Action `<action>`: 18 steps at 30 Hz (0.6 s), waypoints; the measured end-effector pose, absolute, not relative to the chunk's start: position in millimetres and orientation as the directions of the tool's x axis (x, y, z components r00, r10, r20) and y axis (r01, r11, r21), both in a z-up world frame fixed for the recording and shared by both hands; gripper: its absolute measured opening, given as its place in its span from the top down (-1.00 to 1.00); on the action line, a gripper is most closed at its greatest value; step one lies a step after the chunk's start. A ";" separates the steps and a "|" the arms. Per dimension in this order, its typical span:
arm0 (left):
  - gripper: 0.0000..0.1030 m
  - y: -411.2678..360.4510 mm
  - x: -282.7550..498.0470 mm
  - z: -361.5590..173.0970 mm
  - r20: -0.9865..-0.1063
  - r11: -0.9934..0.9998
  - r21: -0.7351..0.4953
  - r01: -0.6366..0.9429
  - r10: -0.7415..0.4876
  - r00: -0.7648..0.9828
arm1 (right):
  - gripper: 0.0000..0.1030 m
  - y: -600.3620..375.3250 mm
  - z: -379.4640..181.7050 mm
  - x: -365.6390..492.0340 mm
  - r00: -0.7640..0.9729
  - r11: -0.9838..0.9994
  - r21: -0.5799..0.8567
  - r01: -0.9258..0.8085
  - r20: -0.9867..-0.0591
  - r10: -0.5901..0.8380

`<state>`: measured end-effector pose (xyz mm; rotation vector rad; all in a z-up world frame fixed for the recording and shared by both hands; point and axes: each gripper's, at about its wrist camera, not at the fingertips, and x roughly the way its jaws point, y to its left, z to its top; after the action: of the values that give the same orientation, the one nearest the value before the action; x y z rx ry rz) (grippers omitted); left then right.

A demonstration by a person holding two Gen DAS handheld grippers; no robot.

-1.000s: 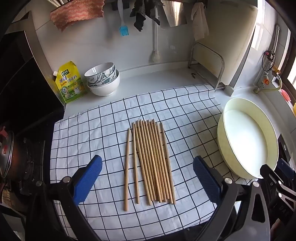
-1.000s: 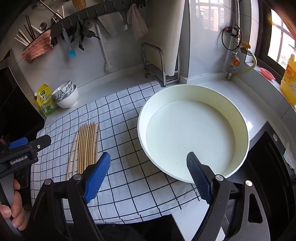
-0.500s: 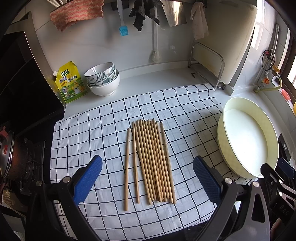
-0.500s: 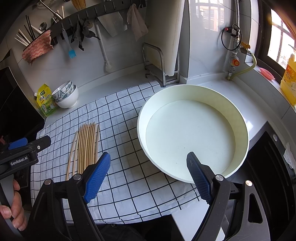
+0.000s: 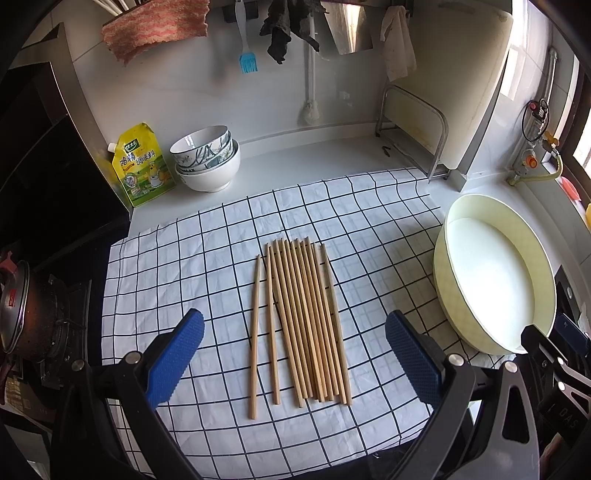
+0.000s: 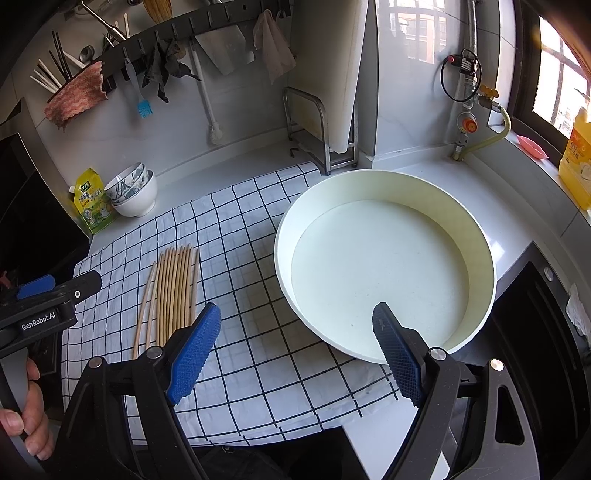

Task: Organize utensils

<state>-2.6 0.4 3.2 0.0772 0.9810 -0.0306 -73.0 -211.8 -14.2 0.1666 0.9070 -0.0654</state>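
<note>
Left gripper (image 5: pixel 294 354) hovers above the near end of the chopsticks (image 5: pixel 304 321), jaws spread wide, nothing between the blue pads (image 5: pixel 175 360). No contact with the sticks.

Chopsticks lie flat on the checked cloth (image 5: pixel 207 258), roughly parallel, pointing away from the camera. Most are bunched side by side and touching; two on the left sit slightly apart from the bunch, the leftmost bowed a little. Exact count hard to read where the bunch overlaps, maybe ten or eleven.

Right gripper (image 6: pixel 295 350) is also wide open and empty, held over the near rim of the basin (image 6: pixel 480 240). One pad is over the cloth, the other over the basin's inside. Basin is round, pale, nothing in it, sitting right of the cloth with its edge overlapping the cloth's right side. In the right wrist view the chopsticks (image 6: pixel 173 291) are well left of the basin, and the left gripper's black body shows at the far left, gripped by a hand (image 6: pixel 26 417).

Behind the cloth: stacked bowls (image 5: pixel 205 160) beside a yellow pouch (image 5: pixel 142 164), both near the wall. A steel rack (image 5: pixel 413 136) holds a white board upright. A cloth rag (image 5: pixel 155 26), a blue brush (image 5: pixel 247 61) and other items hang on the wall rail. A pot (image 5: pixel 22 306) sits on the stove at the left edge.
</note>
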 end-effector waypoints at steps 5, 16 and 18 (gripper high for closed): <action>-0.88 1.1 -2.3 4.2 -0.831 0.997 0.052 0.061 0.009 0.557 | -0.56 -211.6 -13.1 -73.5 0.617 0.985 0.116 0.125 -0.787 0.015; -0.88 5.5 -2.6 13.2 -0.824 0.997 0.052 0.058 0.010 0.566 | -0.56 -210.1 -7.0 -76.5 0.625 0.986 0.114 0.123 -0.780 0.012; -0.88 5.6 -2.9 14.3 -0.822 0.997 0.052 0.057 0.011 0.569 | -0.56 -209.5 -6.2 -76.7 0.628 0.986 0.113 0.122 -0.778 0.011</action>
<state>-2.9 5.6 14.3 0.0758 0.9655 -0.0271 -76.7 -209.5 -6.2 0.1602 0.8910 -0.0636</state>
